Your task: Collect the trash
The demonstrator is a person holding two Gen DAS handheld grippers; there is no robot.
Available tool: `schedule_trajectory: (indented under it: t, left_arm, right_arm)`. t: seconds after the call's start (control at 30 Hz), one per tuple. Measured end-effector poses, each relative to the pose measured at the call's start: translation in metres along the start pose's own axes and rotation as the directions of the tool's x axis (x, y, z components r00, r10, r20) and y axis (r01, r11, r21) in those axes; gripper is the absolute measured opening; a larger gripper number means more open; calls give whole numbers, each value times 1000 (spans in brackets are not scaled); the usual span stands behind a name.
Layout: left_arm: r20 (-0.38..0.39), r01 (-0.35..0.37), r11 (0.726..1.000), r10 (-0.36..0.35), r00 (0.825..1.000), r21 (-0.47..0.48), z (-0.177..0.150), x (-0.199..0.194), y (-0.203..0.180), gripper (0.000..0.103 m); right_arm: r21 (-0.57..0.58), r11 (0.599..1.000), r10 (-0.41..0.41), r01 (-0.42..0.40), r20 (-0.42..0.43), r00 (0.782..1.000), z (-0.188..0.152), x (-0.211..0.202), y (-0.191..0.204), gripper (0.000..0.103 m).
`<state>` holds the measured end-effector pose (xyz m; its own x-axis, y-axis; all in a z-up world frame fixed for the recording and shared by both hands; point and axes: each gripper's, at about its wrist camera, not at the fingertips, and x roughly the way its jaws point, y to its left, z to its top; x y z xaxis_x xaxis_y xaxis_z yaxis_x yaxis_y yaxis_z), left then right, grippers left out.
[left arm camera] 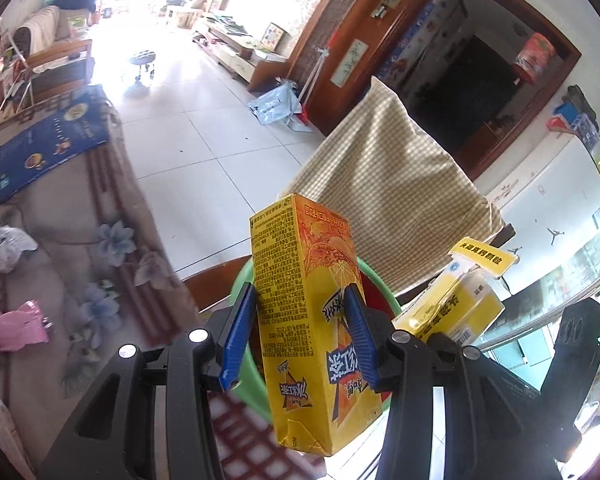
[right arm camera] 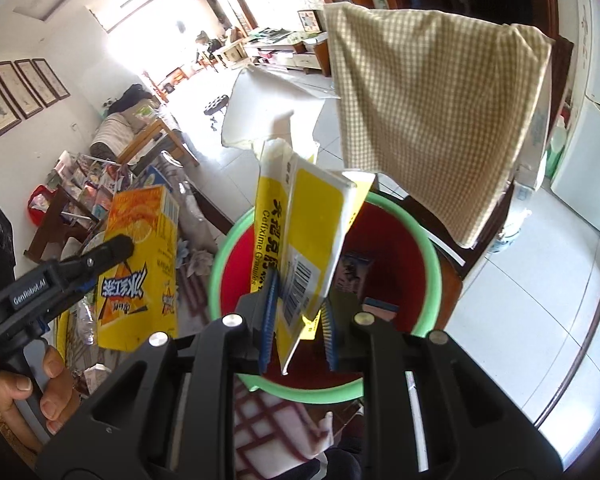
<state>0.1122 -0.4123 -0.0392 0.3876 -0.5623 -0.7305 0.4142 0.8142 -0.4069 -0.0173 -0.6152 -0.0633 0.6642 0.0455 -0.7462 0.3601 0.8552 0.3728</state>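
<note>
My left gripper (left arm camera: 304, 320) is shut on a yellow iced-tea carton (left arm camera: 308, 300) and holds it upright above the green-rimmed red bin (left arm camera: 244, 280). In the right wrist view the carton (right arm camera: 140, 264) and the left gripper (right arm camera: 100, 256) show at the left of the bin (right arm camera: 432, 264). My right gripper (right arm camera: 300, 320) holds a flat yellow medicine box (right arm camera: 304, 240) over the bin's mouth. The blue pads (right arm camera: 270, 320) stand a little apart around its lower edge, and the grip is unclear. The box also shows in the left wrist view (left arm camera: 452, 304). Some trash lies inside the bin.
A chair with a checked cloth (right arm camera: 432, 112) stands just behind the bin. A floral-covered table (left arm camera: 60, 248) on the left carries crumpled white paper (left arm camera: 6, 244), a pink wrapper (left arm camera: 12, 326) and a blue book (left arm camera: 52, 140). White fridge (left arm camera: 548, 200) at the right.
</note>
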Motion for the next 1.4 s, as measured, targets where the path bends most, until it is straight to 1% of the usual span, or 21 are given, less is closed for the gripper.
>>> schedule_trajectory:
  t: [0.17,0.27,0.3,0.33,0.37,0.47,0.6,0.73,0.8,0.87,0.9,0.93,1.03,1.07,1.13,1.17,1.2,1.23,1.27,1.33,1.4]
  left_arm:
    - [-30,1,999,0,1000,36,7,26,-17,43]
    - [-38,1,999,0,999,41,9,36,-19,44]
    - [-37,-1,999,3,999,38,9,36,-19,53]
    - [-30,-3,999,4,1000,34,10,36,-18,68]
    - [-18,-4,1000,4,1000,30,12,35,-17,70]
    - [1,-12,999,12,1000,35,12,24,-10,70]
    - [32,-55,998,55,998,21,4,-1,10,70]
    - [56,-109,992,112,992,-60,-11,-32,48,70]
    - [63,-155,981,163,985,-117,-23,-52,74,70]
    - [73,-195,968,208,975,-160,-35,-68,95,70]
    - [79,-231,952,251,965,-201,-45,-83,114,70]
    - [80,-251,942,274,958,-223,-50,-90,125,70]
    - [75,-344,876,389,918,-339,-79,-129,176,70]
    - [71,-363,857,415,907,-366,-87,-137,188,70]
    - [45,-423,793,490,871,-439,-108,-163,226,70]
    - [32,-444,768,514,857,-462,-115,-171,239,70]
    - [8,-476,729,550,835,-492,-128,-186,259,70]
    - [-11,-499,702,574,819,-508,-138,-198,273,70]
    - [-28,-514,685,586,810,-516,-150,-210,287,70]
    - [-67,-530,686,579,813,-498,-169,-223,305,70]
    - [-128,-549,691,562,817,-471,-189,-228,320,70]
  right_arm:
    - [13,1000,-15,15,-14,1000,1,6,-9,21]
    - [15,1000,-14,15,-23,1000,1,10,-10,22]
    - [14,1000,-14,15,-24,1000,2,11,-10,25]
    - [15,1000,-22,22,-20,1000,3,11,-9,40]
    - [18,999,-27,27,-9,1000,4,10,-9,51]
    - [9,1000,-24,24,4,1000,7,8,-6,51]
    - [-9,1000,10,-10,6,1000,8,9,6,51]
    - [-43,997,57,-58,-5,998,8,13,30,51]
    - [-72,994,85,-87,-29,996,5,21,47,51]
    - [-98,988,111,-116,-59,992,0,29,64,54]
    - [-113,985,123,-131,-76,990,-2,33,73,54]
    - [-135,979,137,-150,-100,985,-7,39,86,54]
    - [-191,961,172,-200,-153,973,-21,50,118,54]
    - [-208,954,182,-216,-169,969,-25,53,129,54]
    - [-237,940,199,-245,-203,959,-36,59,151,54]
    - [-247,934,204,-257,-219,954,-41,61,160,54]
    - [-260,926,211,-272,-241,947,-47,64,171,54]
    - [-270,920,216,-284,-255,943,-52,65,180,54]
    - [-288,909,223,-301,-272,936,-59,65,191,54]
    - [-308,896,230,-321,-296,927,-71,67,208,56]
    - [-317,888,230,-332,-318,920,-81,71,222,58]
